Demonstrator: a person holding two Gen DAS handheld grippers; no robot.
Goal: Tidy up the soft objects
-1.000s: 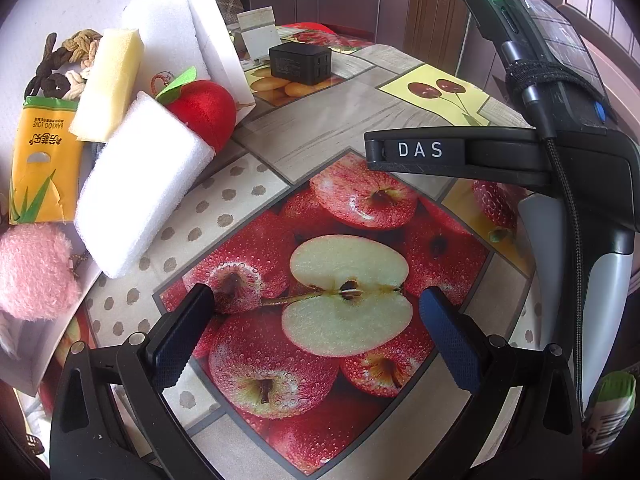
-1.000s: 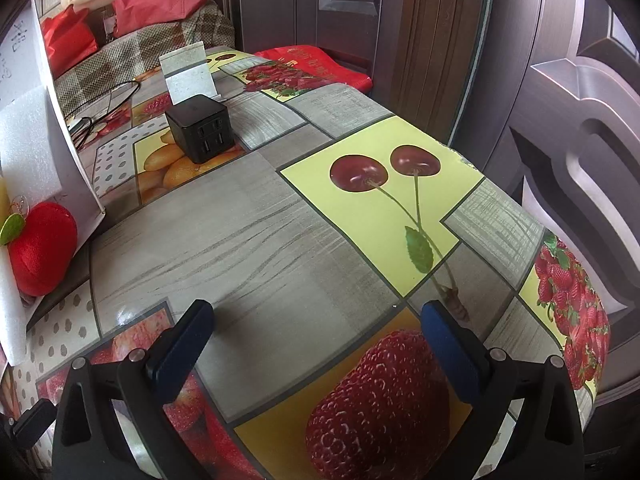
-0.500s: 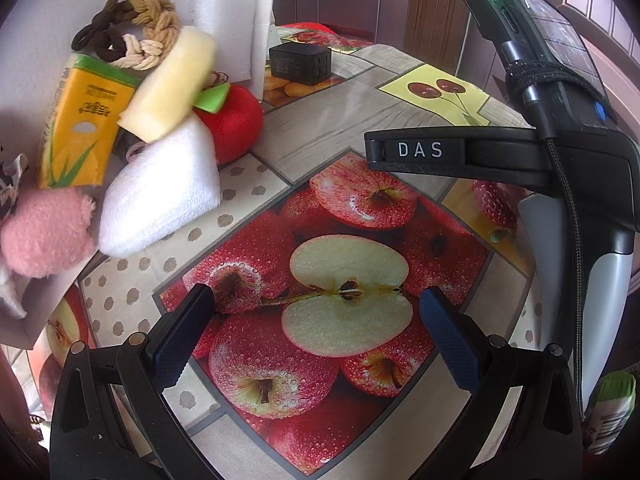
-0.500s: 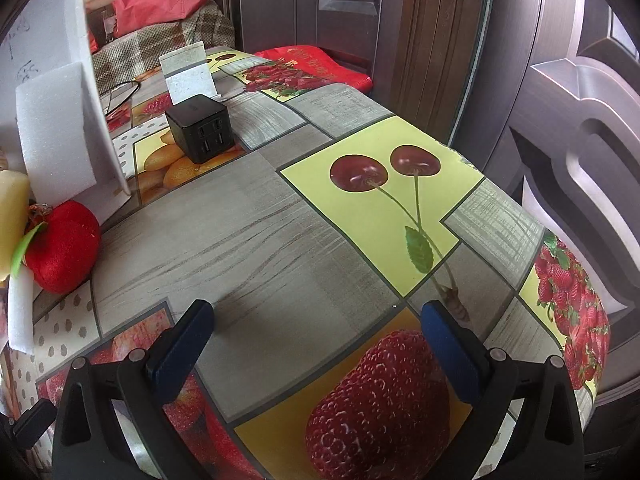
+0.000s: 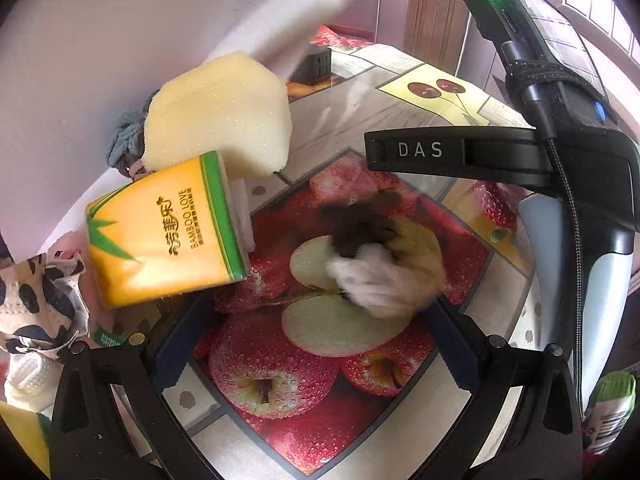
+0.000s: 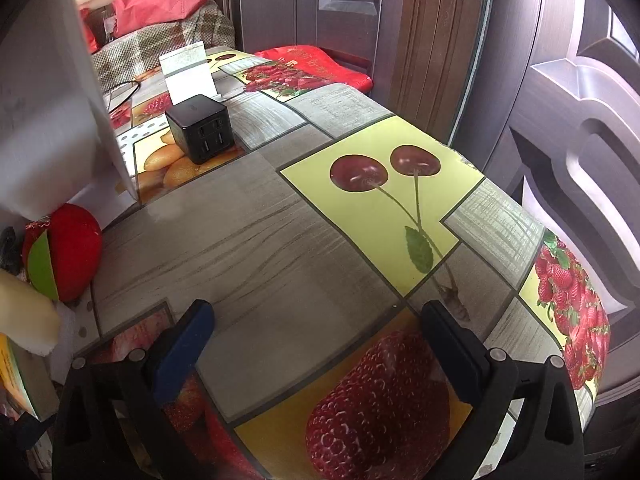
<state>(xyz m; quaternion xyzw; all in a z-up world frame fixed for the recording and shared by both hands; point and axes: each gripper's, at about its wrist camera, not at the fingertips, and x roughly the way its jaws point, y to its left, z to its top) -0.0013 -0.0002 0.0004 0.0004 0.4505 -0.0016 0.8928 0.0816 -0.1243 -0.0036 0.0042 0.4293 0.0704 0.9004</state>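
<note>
sponge (image 5: 218,114): pale yellow, tilted, far left; tissue pack (image 5: 164,230): yellow-green, tilted, just below; knotted rope (image 5: 384,252): blurred, centre

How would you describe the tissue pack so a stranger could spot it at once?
Start at the big apple picture on the tablecloth, then look to its left edge. The tissue pack sits there, just below the pale yellow sponge. Only it is glossy orange-yellow with a green stripe, bamboo leaves and printed lettering.

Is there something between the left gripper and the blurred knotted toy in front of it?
Nothing visible. The left gripper is open, and the blurred knotted toy lies just ahead, toward its right finger, with only bare tablecloth between. The tissue pack sits off to the left.
</note>
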